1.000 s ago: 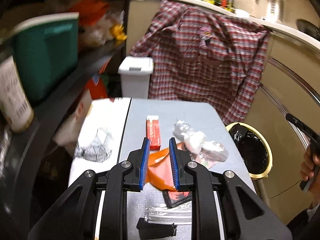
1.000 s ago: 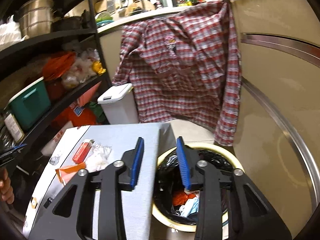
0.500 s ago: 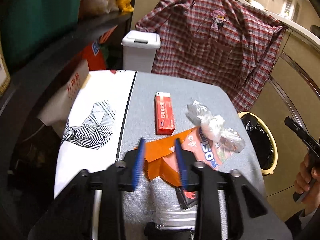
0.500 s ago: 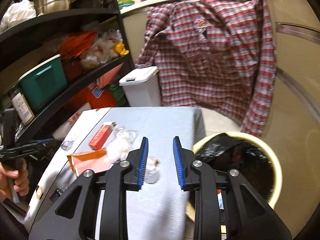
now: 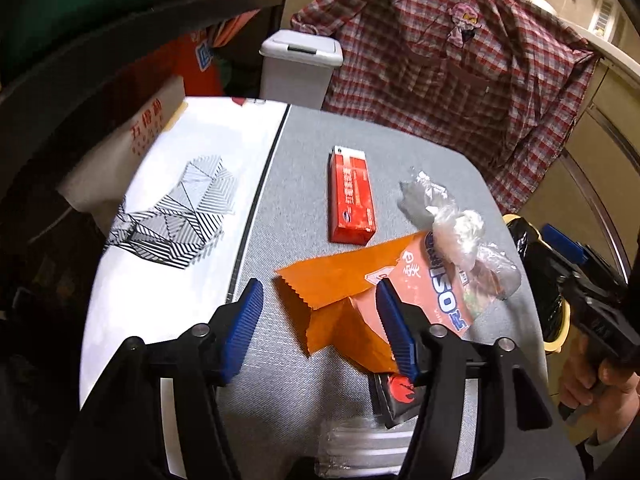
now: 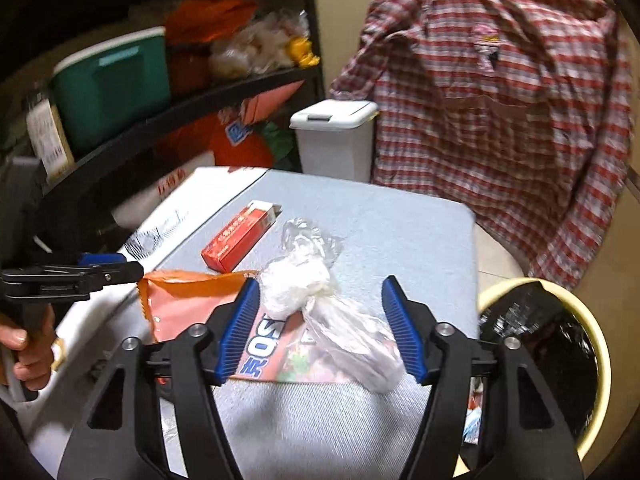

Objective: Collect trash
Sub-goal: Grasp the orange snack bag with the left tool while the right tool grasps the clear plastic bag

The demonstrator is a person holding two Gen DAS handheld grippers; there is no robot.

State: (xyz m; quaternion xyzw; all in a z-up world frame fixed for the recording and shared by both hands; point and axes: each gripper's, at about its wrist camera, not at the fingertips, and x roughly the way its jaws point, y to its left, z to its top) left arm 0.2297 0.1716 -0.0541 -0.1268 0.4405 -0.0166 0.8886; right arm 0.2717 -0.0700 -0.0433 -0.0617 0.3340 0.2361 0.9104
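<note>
Trash lies on a grey table top (image 5: 312,144): a red box (image 5: 350,200), an orange snack wrapper (image 5: 340,280), and a clear plastic bag stuffed with white tissue (image 5: 460,232). My left gripper (image 5: 318,296) hovers over the wrapper's torn end, its jaws opening with the wrapper between them and the pads not pressing. My right gripper (image 6: 320,292) straddles the plastic bag (image 6: 352,340), jaws also opening, pads clear of it. A yellow-rimmed bin with a black liner (image 6: 580,308) stands right of the table. A small black packet (image 5: 396,396) sits near my left gripper's right finger.
A white board with a striped pattern (image 5: 176,208) covers the table's left part. Behind stand a white lidded bin (image 5: 300,64), a hanging plaid shirt (image 5: 460,60) and dark shelves holding a green box (image 6: 108,80). A flat clear wrapper (image 5: 360,444) lies at the near edge.
Both grippers have widened from nearly shut. The left sank toward the orange wrapper. The right swung left from over the bin to over the plastic bag.
</note>
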